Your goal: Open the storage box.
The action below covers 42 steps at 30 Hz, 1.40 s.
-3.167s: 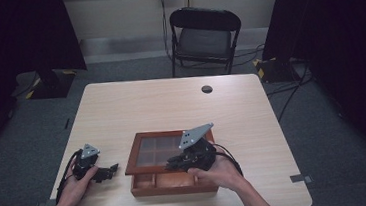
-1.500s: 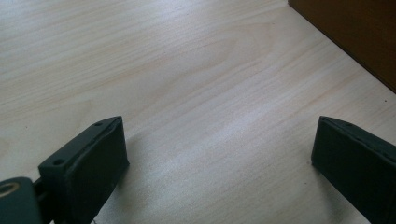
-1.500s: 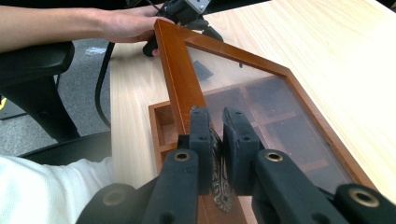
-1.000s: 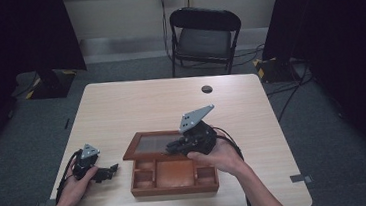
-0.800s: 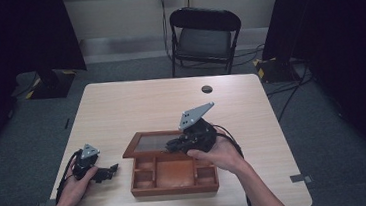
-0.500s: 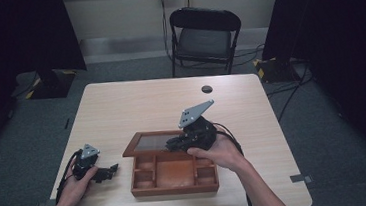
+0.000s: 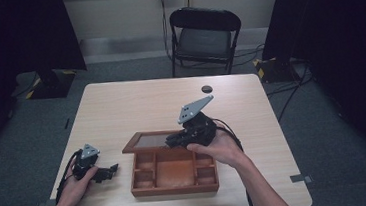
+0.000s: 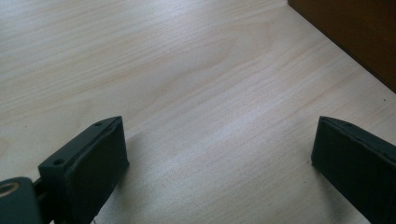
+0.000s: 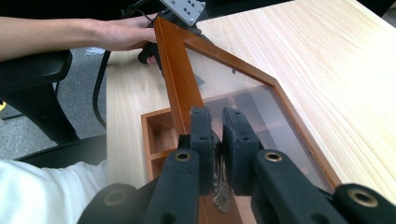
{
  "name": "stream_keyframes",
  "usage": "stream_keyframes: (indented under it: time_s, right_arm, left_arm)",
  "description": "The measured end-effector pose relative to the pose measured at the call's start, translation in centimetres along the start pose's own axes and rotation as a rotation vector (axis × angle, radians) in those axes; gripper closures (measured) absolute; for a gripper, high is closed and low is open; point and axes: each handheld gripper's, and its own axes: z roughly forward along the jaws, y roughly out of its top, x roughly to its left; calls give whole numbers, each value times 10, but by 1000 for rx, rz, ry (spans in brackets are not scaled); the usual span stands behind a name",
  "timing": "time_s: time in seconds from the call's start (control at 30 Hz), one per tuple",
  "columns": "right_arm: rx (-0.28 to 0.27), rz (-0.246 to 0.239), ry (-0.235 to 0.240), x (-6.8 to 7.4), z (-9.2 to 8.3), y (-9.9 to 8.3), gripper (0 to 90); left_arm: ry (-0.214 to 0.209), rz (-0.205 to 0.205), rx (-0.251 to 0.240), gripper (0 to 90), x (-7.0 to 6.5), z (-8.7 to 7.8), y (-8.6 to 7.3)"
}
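- Since the earliest frame, you've swung the glass lid (image 7: 150, 141) up off the wooden box (image 7: 173, 171); it was lying flat then.
- Your right gripper (image 9: 215, 135) is clamped tight on a small metal tab at the lid's front edge.
- Your left gripper (image 7: 108, 173) rests on the table (image 7: 136, 104) just left of the box, jaws wide apart, holding nothing.

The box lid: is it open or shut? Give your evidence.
Partly open. The lid is tilted up off the box, baring its compartments; the right gripper pinches the lid's frame edge.
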Motion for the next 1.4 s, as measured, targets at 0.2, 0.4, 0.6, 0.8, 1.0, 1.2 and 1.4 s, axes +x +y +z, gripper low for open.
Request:
stream_keyframes:
  time_s: [0.2, 0.4, 0.6, 0.8, 1.0, 1.2, 1.4]
  right_arm:
    - [4, -4, -6, -2, -2, 4, 835]
    - [5, -3, -8, -5, -3, 7, 835]
    - [1, -1, -7, -8, -4, 9, 836]
    - [2, 0, -4, -11, -5, 11, 837]
    - [4, 5, -7, -13, -6, 14, 839]
    - [-6, 6, -10, -15, -7, 15, 841]
    - [-7, 7, -8, -17, -8, 18, 851]
  left_arm:
    - [0, -6, -4, 28, 0, 0, 0]
    - [0, -5, -5, 28, 0, 0, 0]
    - [0, -6, -4, 28, 0, 0, 0]
    - [0, -6, -4, 28, 0, 0, 0]
    - [0, -6, -4, 28, 0, 0, 0]
    - [0, -6, -4, 28, 0, 0, 0]
    - [-3, -8, -5, 27, 0, 0, 0]
